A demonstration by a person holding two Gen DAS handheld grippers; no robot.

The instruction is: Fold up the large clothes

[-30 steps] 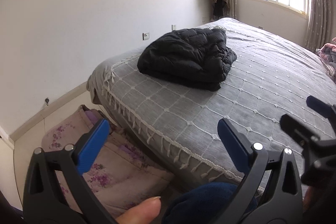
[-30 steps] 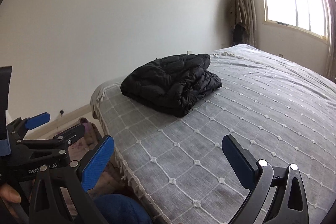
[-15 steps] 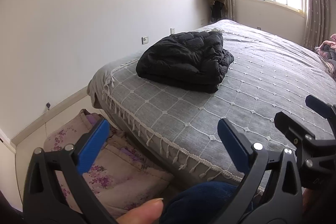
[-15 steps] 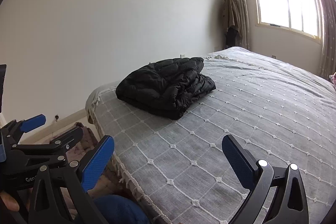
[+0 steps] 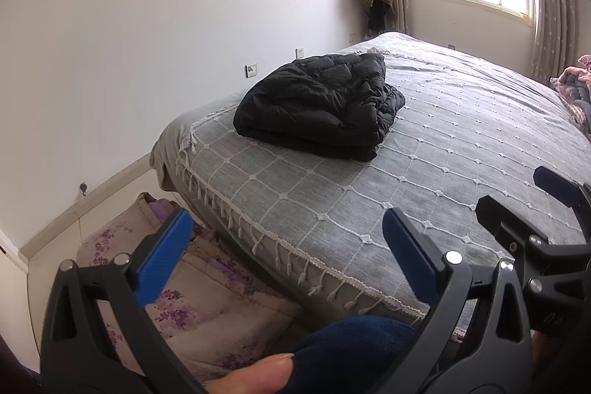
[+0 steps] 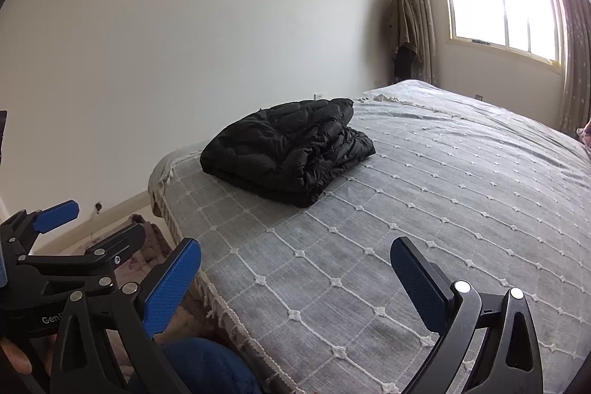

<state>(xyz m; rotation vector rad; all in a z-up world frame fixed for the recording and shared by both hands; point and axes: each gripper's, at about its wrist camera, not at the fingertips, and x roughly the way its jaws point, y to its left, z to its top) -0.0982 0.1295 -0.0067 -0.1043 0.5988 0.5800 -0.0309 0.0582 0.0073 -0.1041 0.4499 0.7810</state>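
A floral quilt (image 5: pixel 207 298) lies on the floor at near left. The left gripper (image 5: pixel 288 242) hangs with fingers spread wide, gripping nothing. The black puffer jacket (image 5: pixel 321 106), apparently folded, rests near the bed's (image 5: pixel 461 143) far left corner. The right gripper (image 6: pixel 295 268) hangs over the near edge, likewise spread and empty.

Both tools, left tool (image 5: pixel 286 242) and right tool (image 6: pixel 295 270), have drawn back (slightly upward) from the folded black jacket (image 6: pixel 288 150).
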